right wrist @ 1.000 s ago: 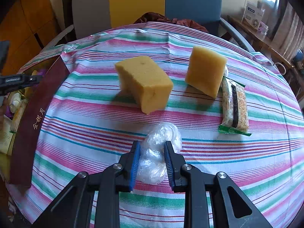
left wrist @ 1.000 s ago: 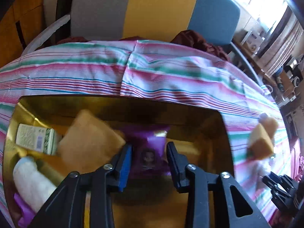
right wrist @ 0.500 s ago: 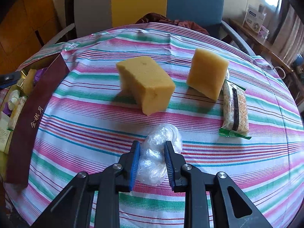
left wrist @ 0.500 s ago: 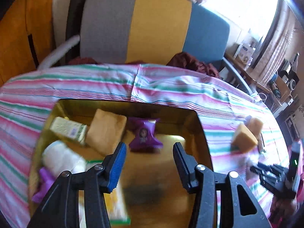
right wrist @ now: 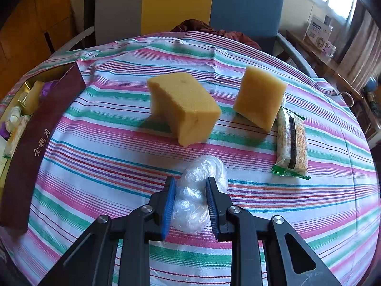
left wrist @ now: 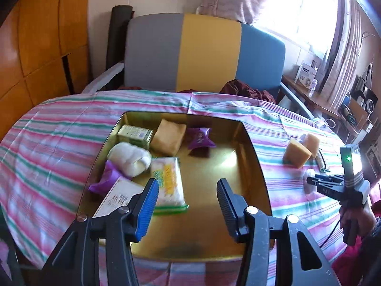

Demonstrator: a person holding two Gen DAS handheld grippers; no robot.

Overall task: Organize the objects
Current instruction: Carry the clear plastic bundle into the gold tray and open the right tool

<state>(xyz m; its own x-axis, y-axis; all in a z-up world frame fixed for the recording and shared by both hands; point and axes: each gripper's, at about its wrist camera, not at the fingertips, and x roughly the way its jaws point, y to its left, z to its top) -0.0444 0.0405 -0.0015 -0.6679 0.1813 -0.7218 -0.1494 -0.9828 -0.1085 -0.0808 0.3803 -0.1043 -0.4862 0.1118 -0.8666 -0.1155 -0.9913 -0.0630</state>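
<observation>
My left gripper (left wrist: pixel 187 188) hangs open and empty above the near part of a gold-lined box (left wrist: pixel 252 157). Inside lie a purple candy packet (left wrist: pixel 200 138), a tan sponge (left wrist: pixel 169 136), a green carton (left wrist: pixel 134 133), a white bundle (left wrist: pixel 129 157), a yellow-printed packet (left wrist: pixel 167 183) and a paper card (left wrist: pixel 119 196). My right gripper (right wrist: pixel 190 191) is shut on a crumpled clear plastic bag (right wrist: pixel 200 181) resting on the striped cloth. Beyond it sit two yellow sponges (right wrist: pixel 184 109) (right wrist: pixel 259 96) and a green-edged snack packet (right wrist: pixel 291 145).
The box's dark red outer wall (right wrist: pixel 35 147) stands at the left of the right wrist view. A grey, yellow and blue chair (left wrist: pixel 204 52) backs the round table. A person's hand (left wrist: pixel 354 221) holds the right gripper at the table's right edge.
My left gripper let go of the purple candy packet, opened wider and drew back and up from the box. The right gripper stayed shut on the plastic bag without moving.
</observation>
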